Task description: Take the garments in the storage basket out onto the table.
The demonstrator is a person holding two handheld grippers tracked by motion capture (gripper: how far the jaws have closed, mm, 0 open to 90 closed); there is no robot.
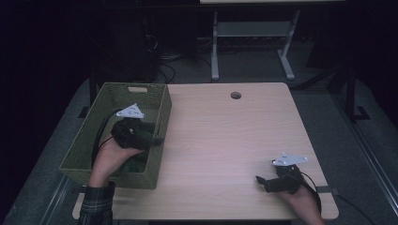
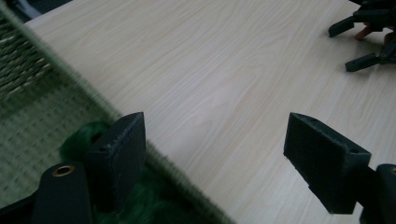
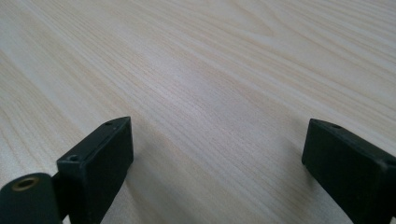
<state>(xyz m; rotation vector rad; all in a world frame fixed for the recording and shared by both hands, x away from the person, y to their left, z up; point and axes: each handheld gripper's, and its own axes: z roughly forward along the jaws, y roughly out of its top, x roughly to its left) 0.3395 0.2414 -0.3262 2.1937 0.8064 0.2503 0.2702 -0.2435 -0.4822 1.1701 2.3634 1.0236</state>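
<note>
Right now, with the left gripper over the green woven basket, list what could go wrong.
1. The left gripper, jaws open and empty, straddles the green woven basket's rim; sliding sideways could catch the wall and drag the basket along the pale wooden table.
2. The fuzzy dark green thing lying in the basket sits close to one jaw and might snag and get pulled back out.
3. The basket hangs over the table's left edge; a push could tip it off.
</note>
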